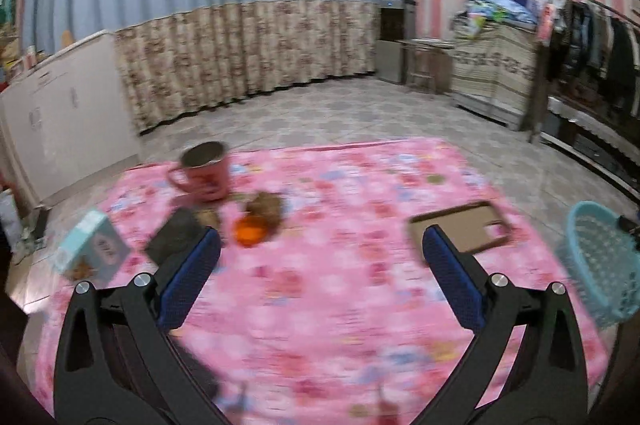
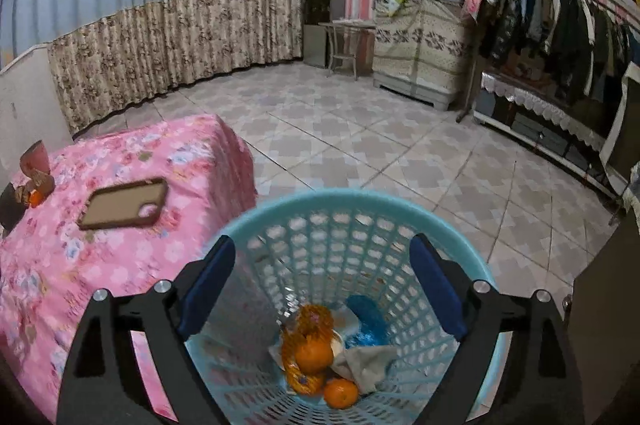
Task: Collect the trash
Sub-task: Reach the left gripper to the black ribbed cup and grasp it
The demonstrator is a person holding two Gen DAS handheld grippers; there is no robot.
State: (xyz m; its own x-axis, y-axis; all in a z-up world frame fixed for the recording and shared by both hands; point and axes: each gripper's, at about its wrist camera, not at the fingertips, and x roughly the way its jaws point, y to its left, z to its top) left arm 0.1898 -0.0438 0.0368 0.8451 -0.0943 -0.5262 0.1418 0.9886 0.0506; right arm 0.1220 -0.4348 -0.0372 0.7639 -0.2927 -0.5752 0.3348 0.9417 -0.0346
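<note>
My left gripper is open and empty above the pink floral table. Ahead on its left lie an orange piece, a brown crumpled scrap and a dark wrapper. My right gripper is open and empty over the turquoise basket, which stands beside the table's right edge. In the basket lie orange fruit, orange peel, a blue wrapper and a grey tissue. The basket also shows in the left wrist view.
A pink mug stands at the table's far left, a small light-blue box at its left edge, and a brown phone case at the right. Tiled floor lies beyond; a clothes rack stands at the right.
</note>
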